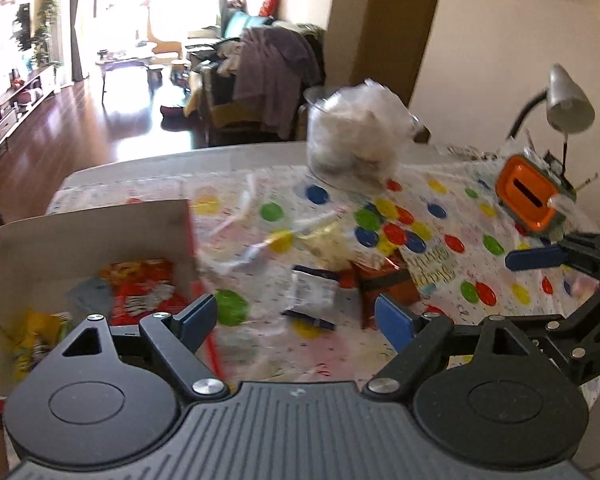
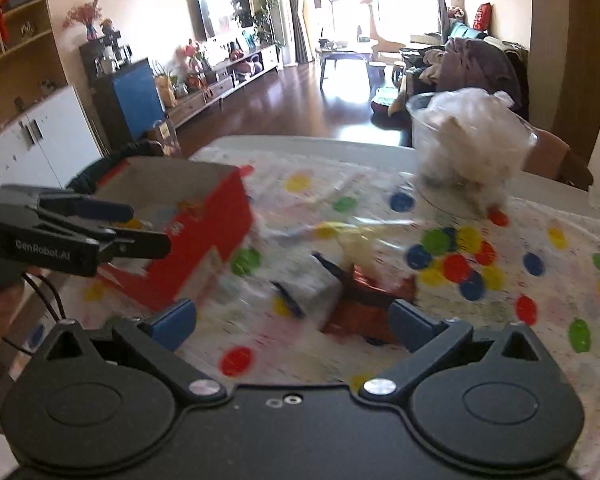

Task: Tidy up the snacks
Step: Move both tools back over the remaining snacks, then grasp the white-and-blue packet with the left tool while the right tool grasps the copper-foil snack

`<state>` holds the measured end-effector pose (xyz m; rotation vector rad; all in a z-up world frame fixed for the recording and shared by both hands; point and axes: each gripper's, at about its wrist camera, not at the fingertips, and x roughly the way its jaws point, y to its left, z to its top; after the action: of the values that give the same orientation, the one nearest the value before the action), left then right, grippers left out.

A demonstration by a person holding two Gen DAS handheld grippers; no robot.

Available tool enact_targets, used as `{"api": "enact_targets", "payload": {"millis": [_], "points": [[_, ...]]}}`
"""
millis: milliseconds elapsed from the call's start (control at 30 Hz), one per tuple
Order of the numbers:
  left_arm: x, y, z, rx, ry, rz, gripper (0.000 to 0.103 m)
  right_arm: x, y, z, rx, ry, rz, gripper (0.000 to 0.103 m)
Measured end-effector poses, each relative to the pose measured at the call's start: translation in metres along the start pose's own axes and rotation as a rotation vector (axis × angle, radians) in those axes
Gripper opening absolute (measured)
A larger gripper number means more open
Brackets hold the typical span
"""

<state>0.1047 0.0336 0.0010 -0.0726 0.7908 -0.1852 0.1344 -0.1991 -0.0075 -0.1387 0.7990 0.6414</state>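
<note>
A red cardboard box [image 1: 100, 236] [image 2: 208, 236] stands open at the table's left and holds red and yellow snack packs [image 1: 144, 292]. A white and dark blue snack packet [image 1: 312, 292] [image 2: 300, 284], a red packet [image 1: 388, 280] [image 2: 376, 300] and a pale yellow bag [image 1: 324, 240] [image 2: 360, 248] lie loose on the dotted tablecloth. My left gripper [image 1: 300, 316] is open and empty, just before the white packet; it also shows at the left of the right wrist view [image 2: 140, 228]. My right gripper [image 2: 292, 320] is open and empty near the packets; it also shows at the right of the left wrist view [image 1: 540, 258].
A clear tub of white wrapped items [image 1: 356, 136] [image 2: 468, 148] stands at the table's far side. An orange box [image 1: 528, 196] and a grey desk lamp [image 1: 568, 100] stand at the far right. A dotted cloth [image 2: 540, 300] covers the table.
</note>
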Motion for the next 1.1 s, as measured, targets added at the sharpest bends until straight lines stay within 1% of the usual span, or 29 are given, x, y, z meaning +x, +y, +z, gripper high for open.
{"api": "enact_targets", "payload": {"millis": [133, 233, 333, 533, 667, 833, 900, 967, 1100], "points": [[0.028, -0.02, 0.004, 0.014, 0.049, -0.009, 0.086, 0.003, -0.021, -0.008, -0.056, 0.016, 0.005, 0.103], [0.052, -0.032, 0.007, 0.029, 0.093, 0.003, 0.086, 0.011, -0.035, -0.011, -0.124, 0.033, 0.035, 0.103], [0.078, -0.038, 0.01, 0.023, 0.139, 0.021, 0.086, 0.022, -0.047, -0.01, -0.174, 0.052, 0.075, 0.103], [0.128, -0.04, 0.013, 0.01, 0.243, 0.076, 0.086, 0.054, -0.065, -0.008, -0.271, 0.105, 0.112, 0.102], [0.155, -0.04, 0.015, 0.011, 0.304, 0.106, 0.086, 0.079, -0.063, -0.008, -0.418, 0.135, 0.117, 0.1], [0.187, -0.037, 0.015, 0.018, 0.387, 0.115, 0.086, 0.107, -0.055, -0.011, -0.599, 0.164, 0.131, 0.098], [0.198, -0.036, 0.015, 0.02, 0.41, 0.11, 0.086, 0.119, -0.05, -0.013, -0.694, 0.176, 0.131, 0.092], [0.206, -0.036, 0.015, 0.032, 0.425, 0.112, 0.086, 0.127, -0.046, -0.017, -0.776, 0.183, 0.132, 0.09], [0.22, -0.033, 0.015, 0.041, 0.449, 0.098, 0.086, 0.14, -0.042, -0.021, -0.86, 0.2, 0.163, 0.083]]}}
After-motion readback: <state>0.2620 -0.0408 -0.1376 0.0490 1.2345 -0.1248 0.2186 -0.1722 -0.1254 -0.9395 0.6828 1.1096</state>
